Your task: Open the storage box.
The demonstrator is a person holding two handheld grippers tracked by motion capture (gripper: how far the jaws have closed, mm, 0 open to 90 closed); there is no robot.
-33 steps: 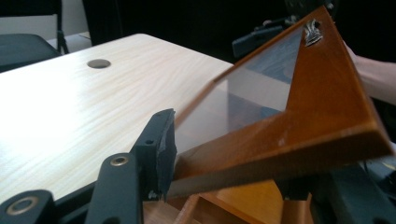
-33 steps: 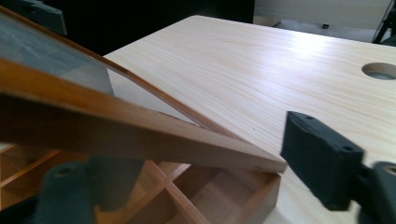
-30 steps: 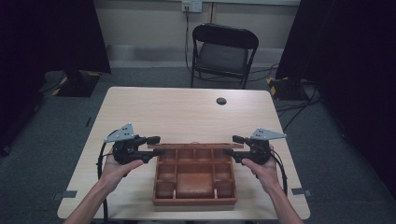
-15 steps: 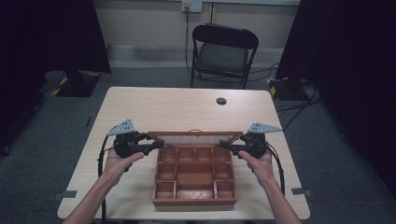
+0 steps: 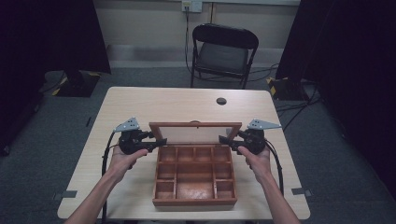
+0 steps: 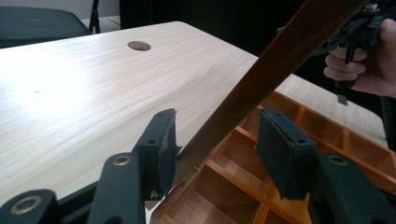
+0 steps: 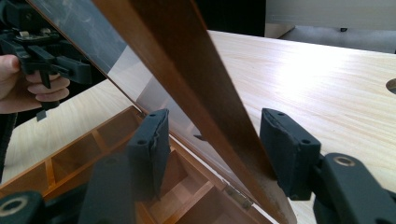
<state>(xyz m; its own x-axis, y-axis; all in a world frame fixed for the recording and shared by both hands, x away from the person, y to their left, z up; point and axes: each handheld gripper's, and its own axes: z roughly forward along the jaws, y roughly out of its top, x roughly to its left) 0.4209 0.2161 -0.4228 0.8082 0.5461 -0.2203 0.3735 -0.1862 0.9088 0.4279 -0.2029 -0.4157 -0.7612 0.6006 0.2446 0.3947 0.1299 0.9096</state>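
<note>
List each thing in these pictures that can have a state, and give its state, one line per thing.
Box: open, compartments look empty.
Lid: raised, tilted back on its hinges.
Left gripper: open, jaws either side of the lid's edge.
Right gripper: open, jaws either side of the lid's other edge.
Chair: unfolded, empty.

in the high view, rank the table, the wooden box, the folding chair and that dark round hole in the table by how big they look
1. Table, largest.
2. Wooden box with its raised lid and the folding chair: they look close in extent, and the chair stands farther from the camera, so I won't rank them.
3. Round hole, smallest.
</note>
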